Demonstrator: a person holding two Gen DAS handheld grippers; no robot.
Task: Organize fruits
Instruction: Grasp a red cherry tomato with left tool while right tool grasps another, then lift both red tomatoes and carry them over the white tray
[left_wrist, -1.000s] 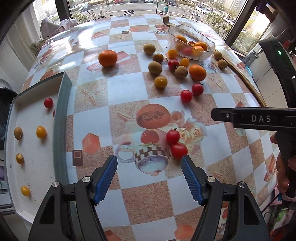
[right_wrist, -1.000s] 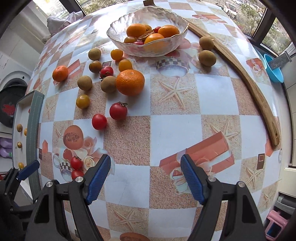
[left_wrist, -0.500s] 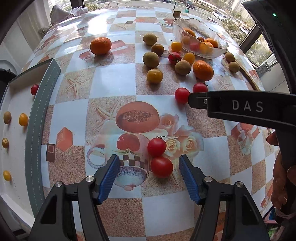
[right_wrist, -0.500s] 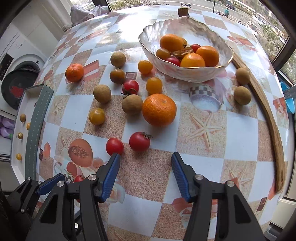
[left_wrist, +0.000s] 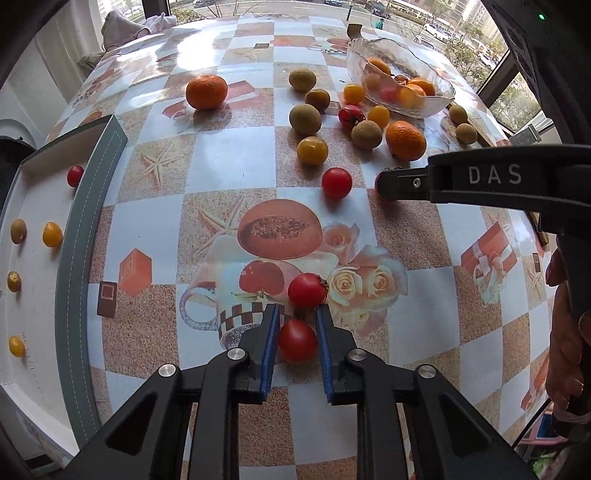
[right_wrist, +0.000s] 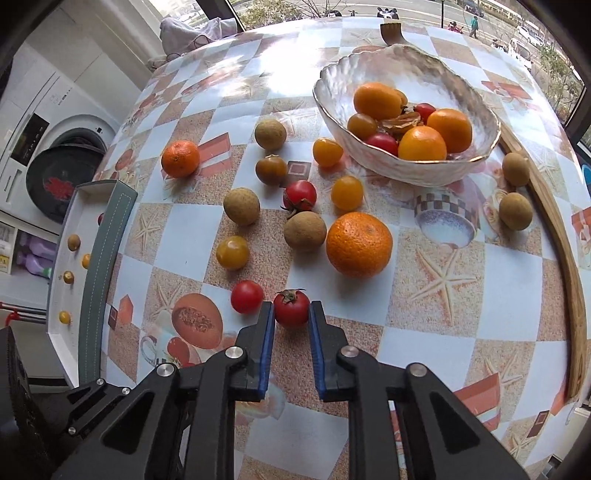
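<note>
My left gripper is clamped on a red cherry tomato, blue pads pressed against its two sides; the fruit sits deep between the fingers, resting on the tablecloth over the printed cup. A second red tomato lies touching the fingertips on the far side, so I judge a straight lift is safer than any push forward, which would roll it away.

My right gripper is shut on a stemmed tomato, held right at the fingertips, its green calyx pointing up and far. Both fruits are round, so no long axis matters; the grip line runs left to right across each. The hold on the right looks shallow to me and might slip if I swing fast.

The tray with small fruits already laid out lies to the left of both hands, and the left hand is the nearer to it. Its raised grey rim stands between me and the white floor of the tray, so each tomato must rise above that edge first. The glass bowl sits far and right, nearer the right hand.

Another loose red tomato lies just left of my right fingers, and a large orange is beyond them to the right. The near tablecloth is bare, giving room to draw back.
</note>
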